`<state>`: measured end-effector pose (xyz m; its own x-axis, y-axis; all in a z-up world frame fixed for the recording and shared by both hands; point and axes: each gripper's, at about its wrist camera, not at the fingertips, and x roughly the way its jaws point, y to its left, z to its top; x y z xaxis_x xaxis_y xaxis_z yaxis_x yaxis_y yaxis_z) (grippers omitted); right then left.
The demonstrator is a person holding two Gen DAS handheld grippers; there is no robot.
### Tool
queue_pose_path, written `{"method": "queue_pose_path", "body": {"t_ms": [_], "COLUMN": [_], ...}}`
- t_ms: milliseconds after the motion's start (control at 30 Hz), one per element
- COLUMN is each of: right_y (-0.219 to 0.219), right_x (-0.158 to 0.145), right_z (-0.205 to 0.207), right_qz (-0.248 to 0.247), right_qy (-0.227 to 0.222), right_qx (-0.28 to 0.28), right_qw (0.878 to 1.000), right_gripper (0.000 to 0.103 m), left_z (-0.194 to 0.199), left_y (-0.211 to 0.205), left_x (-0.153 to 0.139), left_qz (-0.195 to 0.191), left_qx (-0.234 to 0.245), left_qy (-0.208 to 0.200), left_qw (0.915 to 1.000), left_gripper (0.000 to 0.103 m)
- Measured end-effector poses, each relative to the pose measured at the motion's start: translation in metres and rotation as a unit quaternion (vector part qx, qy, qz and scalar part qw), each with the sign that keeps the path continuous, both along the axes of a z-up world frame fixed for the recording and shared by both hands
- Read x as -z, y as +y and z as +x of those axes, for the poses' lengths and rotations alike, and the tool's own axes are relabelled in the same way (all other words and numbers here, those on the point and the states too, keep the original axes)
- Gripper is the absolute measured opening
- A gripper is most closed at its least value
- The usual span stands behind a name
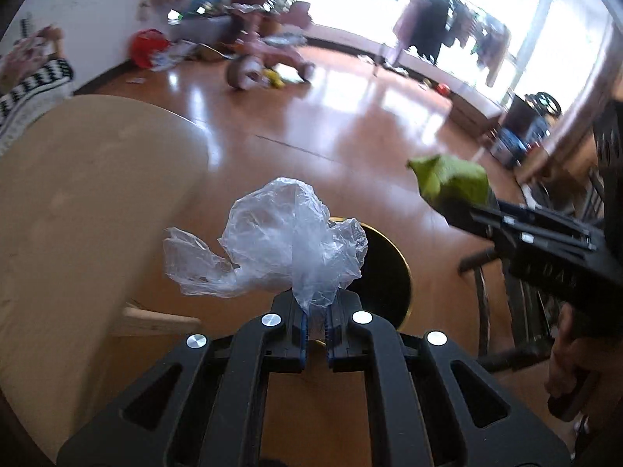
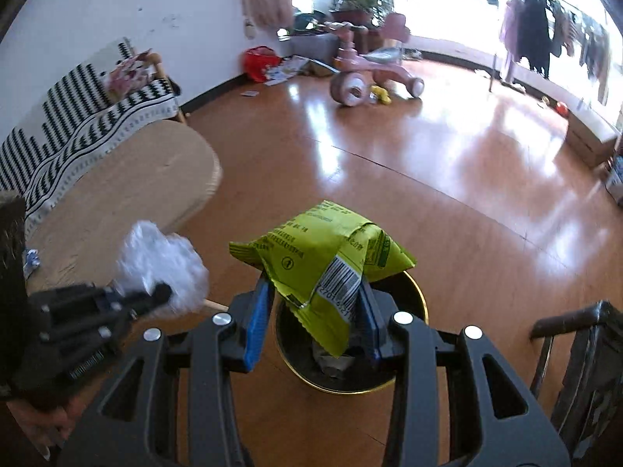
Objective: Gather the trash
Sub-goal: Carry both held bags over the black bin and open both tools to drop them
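My left gripper (image 1: 316, 303) is shut on a crumpled clear plastic bag (image 1: 272, 237), held in the air over the edge of a round black bin with a gold rim (image 1: 389, 268). My right gripper (image 2: 313, 303) is shut on a green snack wrapper (image 2: 323, 257) with a barcode, right above the same bin (image 2: 416, 292), which holds some trash. In the left wrist view the right gripper (image 1: 467, 206) with the green wrapper (image 1: 451, 183) shows at the right. In the right wrist view the left gripper (image 2: 163, 292) with the plastic bag (image 2: 163, 260) shows at the left.
A rounded light wooden table (image 1: 78, 194) stands left of the bin, with a small crumpled scrap (image 2: 31, 260) on it. A dark wooden chair (image 2: 584, 350) is at the right. A striped sofa (image 2: 78, 116), a pink tricycle (image 2: 370, 70) and a clothes rack (image 2: 545, 31) stand farther off on the wooden floor.
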<state>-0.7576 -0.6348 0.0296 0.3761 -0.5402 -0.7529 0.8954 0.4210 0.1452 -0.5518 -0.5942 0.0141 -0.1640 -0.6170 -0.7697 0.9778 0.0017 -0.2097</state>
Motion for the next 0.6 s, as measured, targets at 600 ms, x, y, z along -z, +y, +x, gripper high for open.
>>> {"method": "queue_pose_path", "body": {"t_ms": [600], "right_y": [-0.019], "right_x": [0.034], "right_z": [-0.015], "right_qz": [0.033], "right_qy": [0.002], "right_qx": [0.016], "right_qw": [0.999], "right_gripper": [0.041], "left_z": [-0.023], "left_y": [-0.035], "left_x": [0.036], "left_qz": [0.025], "left_qx": [0.043], "left_qy": [0.028], "left_qw": [0.9984], "left_gripper": [0.006]}}
